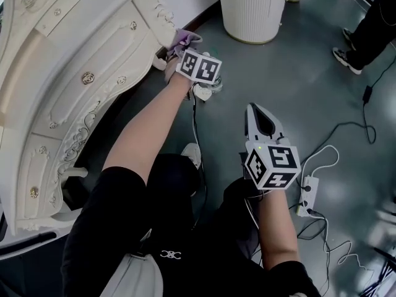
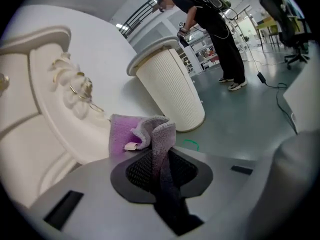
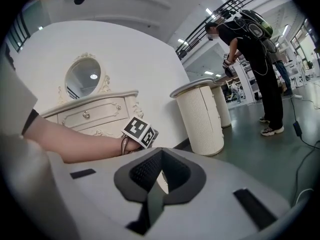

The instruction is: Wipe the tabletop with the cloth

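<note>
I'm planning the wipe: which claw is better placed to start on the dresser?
Left. The left claw grips the cloth beside the dresser; the right claw is shut, empty, farther back.

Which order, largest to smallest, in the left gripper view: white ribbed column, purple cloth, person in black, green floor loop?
White ribbed column
Purple cloth and person in black: about alike, unranked; the cloth is nearest the camera
Green floor loop, smallest

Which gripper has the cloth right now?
The left gripper: its jaws are shut on the purple-grey cloth, close to the white dresser. The right gripper is shut with nothing between its jaws.
</note>
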`<state>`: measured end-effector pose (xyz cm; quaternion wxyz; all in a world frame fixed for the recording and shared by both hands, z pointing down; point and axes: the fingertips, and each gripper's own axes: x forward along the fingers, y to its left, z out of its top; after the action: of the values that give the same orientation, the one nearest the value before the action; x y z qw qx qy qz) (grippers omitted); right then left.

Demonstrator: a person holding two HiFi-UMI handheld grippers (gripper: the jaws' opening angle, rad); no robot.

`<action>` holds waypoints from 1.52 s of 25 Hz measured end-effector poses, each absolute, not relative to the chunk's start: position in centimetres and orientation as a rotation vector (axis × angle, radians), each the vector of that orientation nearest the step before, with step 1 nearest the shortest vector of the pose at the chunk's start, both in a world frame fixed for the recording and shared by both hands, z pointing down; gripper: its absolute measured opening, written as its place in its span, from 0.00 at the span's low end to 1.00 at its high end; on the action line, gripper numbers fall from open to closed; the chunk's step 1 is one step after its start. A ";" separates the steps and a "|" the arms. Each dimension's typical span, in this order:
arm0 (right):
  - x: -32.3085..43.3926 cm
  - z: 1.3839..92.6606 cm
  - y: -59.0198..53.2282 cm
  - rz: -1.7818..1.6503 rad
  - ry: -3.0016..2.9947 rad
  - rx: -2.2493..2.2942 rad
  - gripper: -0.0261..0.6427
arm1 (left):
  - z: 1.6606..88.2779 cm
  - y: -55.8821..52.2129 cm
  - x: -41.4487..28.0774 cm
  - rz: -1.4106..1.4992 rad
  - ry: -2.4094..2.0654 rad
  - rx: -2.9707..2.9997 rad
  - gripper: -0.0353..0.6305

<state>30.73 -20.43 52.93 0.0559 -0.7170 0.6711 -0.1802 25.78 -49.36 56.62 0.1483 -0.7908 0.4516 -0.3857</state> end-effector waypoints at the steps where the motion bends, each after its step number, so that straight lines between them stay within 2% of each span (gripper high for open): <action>1: 30.8 53.5 -20.4 -0.559 2.035 -2.183 0.04 | 57.9 -49.3 26.0 -1.141 1.295 -2.300 0.17; 11: 32.2 58.9 -19.7 -0.685 2.004 -2.293 0.04 | 72.0 -49.0 24.1 -1.383 1.207 -2.417 0.17; 25: 33.8 65.7 -19.3 -0.855 1.964 -2.403 0.04 | 84.3 -49.8 23.2 -1.570 1.190 -2.516 0.17; 31: 34.0 65.2 -21.0 -0.824 1.985 -2.370 0.04 | 79.9 -46.7 23.9 -1.274 1.058 -2.886 0.17; 38: 33.1 61.8 -24.6 -0.670 1.973 -2.317 0.04 | 67.4 -41.5 25.1 -0.737 0.830 -3.235 0.17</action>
<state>33.05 -24.62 61.79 0.0130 -0.7435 0.6331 -0.2149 25.09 -41.50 67.42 -0.1386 -0.9368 0.2403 -0.2133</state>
